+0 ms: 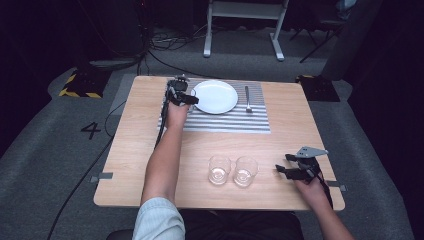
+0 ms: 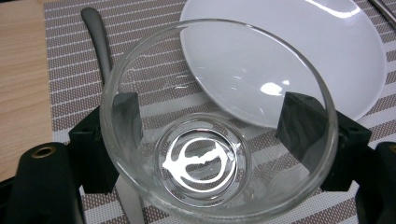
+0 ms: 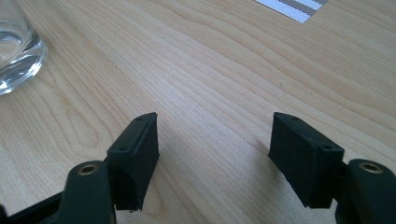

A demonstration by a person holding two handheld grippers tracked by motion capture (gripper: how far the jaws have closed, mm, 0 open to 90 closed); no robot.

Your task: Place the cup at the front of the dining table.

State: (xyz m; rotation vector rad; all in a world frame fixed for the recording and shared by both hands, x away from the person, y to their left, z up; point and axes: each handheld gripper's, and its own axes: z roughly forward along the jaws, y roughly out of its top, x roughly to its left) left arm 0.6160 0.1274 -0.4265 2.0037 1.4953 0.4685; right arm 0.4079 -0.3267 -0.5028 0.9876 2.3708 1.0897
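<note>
My left gripper (image 2: 210, 123) is shut on a clear drinking glass (image 2: 201, 163), one black pad on each side of its wall. It holds the glass over the striped placemat (image 2: 70, 74), just left of the white plate (image 2: 327, 56) and above a grey utensil (image 2: 95, 37). From above, the left gripper (image 1: 180, 94) sits at the plate's (image 1: 215, 96) left edge. My right gripper (image 1: 287, 167) rests low over the bare wood at the front right. Its jaws (image 3: 215, 144) stand wide apart with nothing between them.
Two more clear glasses (image 1: 219, 170) (image 1: 245, 171) stand side by side near the front edge, left of the right gripper; one glass (image 3: 14, 51) shows close by. A fork (image 1: 247, 98) lies right of the plate on the placemat (image 1: 225, 121).
</note>
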